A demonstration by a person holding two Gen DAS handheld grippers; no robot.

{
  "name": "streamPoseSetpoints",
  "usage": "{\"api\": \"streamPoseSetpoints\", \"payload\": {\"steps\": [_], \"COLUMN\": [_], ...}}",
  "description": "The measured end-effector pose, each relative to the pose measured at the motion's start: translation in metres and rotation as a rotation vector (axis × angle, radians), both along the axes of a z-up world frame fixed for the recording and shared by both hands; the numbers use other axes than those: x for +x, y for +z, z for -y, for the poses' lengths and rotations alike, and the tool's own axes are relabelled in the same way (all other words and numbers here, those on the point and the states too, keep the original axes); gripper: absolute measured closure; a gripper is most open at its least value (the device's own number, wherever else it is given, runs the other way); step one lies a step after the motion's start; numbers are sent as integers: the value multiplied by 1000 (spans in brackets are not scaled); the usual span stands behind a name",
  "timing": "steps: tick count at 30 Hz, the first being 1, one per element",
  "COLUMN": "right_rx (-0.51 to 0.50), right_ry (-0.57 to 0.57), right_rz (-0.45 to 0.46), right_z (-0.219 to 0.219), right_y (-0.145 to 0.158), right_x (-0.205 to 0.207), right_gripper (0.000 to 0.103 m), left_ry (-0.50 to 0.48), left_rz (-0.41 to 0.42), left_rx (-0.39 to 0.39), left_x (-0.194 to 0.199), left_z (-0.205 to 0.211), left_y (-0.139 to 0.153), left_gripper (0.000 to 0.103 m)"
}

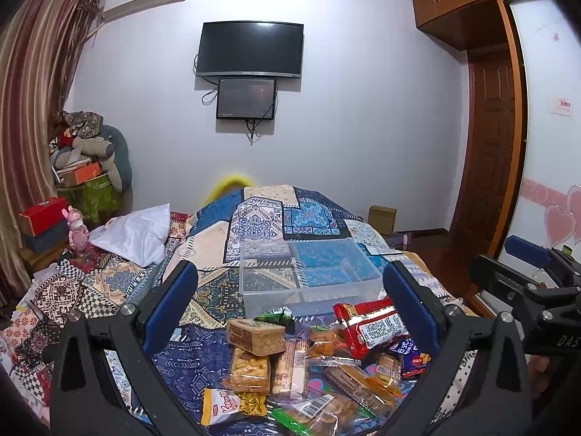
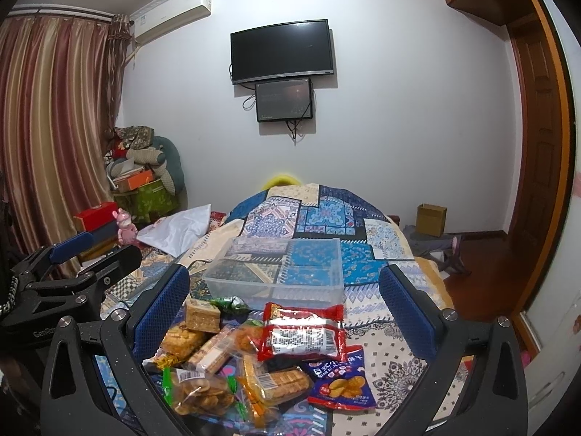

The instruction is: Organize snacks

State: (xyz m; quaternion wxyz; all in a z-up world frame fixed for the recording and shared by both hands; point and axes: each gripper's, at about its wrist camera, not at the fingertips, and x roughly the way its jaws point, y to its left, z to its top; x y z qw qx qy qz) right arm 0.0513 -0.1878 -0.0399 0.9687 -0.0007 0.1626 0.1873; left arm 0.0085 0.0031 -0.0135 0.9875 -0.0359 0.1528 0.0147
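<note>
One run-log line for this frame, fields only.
stage: before first pick | left gripper: open, empty | right gripper: open, empty | clear bin: empty, on quilt | snack pile: loose, in front of bin

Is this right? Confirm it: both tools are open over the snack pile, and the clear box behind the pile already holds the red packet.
Not quite. The clear box is empty; the red packet lies on the bedspread in front of it, as the right wrist view shows. Both tools, left and right, are open.
</note>
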Motion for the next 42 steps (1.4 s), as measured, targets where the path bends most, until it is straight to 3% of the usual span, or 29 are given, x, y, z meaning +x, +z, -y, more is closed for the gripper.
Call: {"api": "streamPoseSetpoints", "payload": {"steps": [8, 13, 18, 27, 42], "right_rx": [0, -5, -33, -74, -132], "right_ry": [1, 14, 44, 77, 151], "right_rz": [-19, -54, -122, -276, -518], "right_z": [-1, -1, 1, 8, -10], "right_y": [-5, -13, -30, -67, -119], "right_x": [8, 24, 47, 88, 143], "right_gripper": [0, 0, 0, 1, 1], "left_ry": [-44, -54, -40, -42, -73], "left_rz": [-19, -77, -181, -372, -535], "left_rx": [-18, -37, -32, -53, -26], "left_x": [9, 28, 57, 106, 156], "left_z": [-3, -10, -19, -45, -52], "left_y": [-4, -15, -38, -91, -143], "left_gripper": [0, 0, 14, 14, 14]}}
